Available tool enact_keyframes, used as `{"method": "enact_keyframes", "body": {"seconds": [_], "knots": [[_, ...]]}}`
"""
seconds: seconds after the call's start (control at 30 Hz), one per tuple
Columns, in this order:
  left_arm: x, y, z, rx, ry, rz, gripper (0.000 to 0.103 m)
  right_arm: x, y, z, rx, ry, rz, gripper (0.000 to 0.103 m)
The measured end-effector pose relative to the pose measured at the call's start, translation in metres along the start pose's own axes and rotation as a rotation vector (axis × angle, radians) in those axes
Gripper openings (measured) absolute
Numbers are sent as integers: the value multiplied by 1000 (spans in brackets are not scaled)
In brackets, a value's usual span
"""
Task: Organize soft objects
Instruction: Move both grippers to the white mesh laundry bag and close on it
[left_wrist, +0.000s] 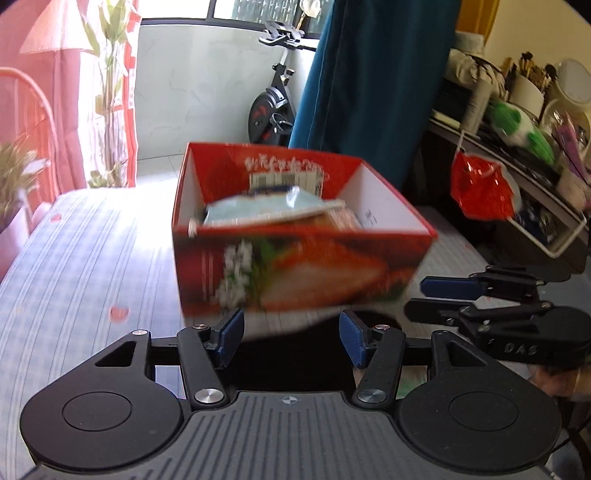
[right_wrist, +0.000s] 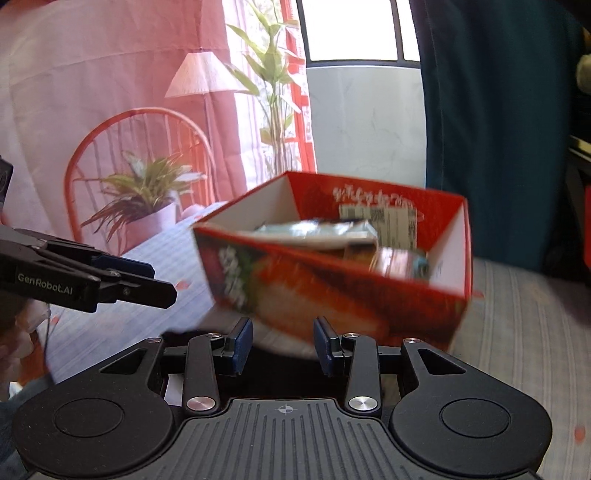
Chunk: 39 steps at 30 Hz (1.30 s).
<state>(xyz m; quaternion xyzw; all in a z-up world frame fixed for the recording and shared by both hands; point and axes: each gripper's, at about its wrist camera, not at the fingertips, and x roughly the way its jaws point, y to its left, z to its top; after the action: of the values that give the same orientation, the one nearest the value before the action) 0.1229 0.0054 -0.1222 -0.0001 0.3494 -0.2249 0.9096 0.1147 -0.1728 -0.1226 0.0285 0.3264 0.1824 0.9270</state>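
- An open red printed cardboard box (left_wrist: 295, 266) is seen on the pale striped cloth (left_wrist: 92, 258), holding a light-blue soft packet (left_wrist: 273, 208).
- The left gripper (left_wrist: 291, 338) is held partly open, empty.
- The right gripper (right_wrist: 283, 347) is narrowly parted, empty.

An open red cardboard box (left_wrist: 295, 258) with a printed food picture stands on the pale blue checked surface (left_wrist: 92, 258). Inside it lies a light blue crinkled plastic packet (left_wrist: 266, 208). Just before the box the left gripper (left_wrist: 291, 338) holds its blue-padded jaws apart, empty. Right of the box, the right gripper (left_wrist: 424, 295) points sideways.
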Motion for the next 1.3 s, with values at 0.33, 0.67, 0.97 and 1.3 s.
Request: {"method": "enact_keyframes", "body": {"seconds": [0.33,0.67,0.97,1.3], "knots": [[-26,13,-70,-138,-16,91,72,-48,44,-73,-8,33,6,41],[-7,35,-99,-241,47,129,72,-43,28,-108,91,98,-63,57],[5,43,-110,-272,50,79,78,-25,3,-126,183,56,-111,53],[14,35,-112,-231,58,18,71,-27,-7,-128,207,15,-155,49]]}}
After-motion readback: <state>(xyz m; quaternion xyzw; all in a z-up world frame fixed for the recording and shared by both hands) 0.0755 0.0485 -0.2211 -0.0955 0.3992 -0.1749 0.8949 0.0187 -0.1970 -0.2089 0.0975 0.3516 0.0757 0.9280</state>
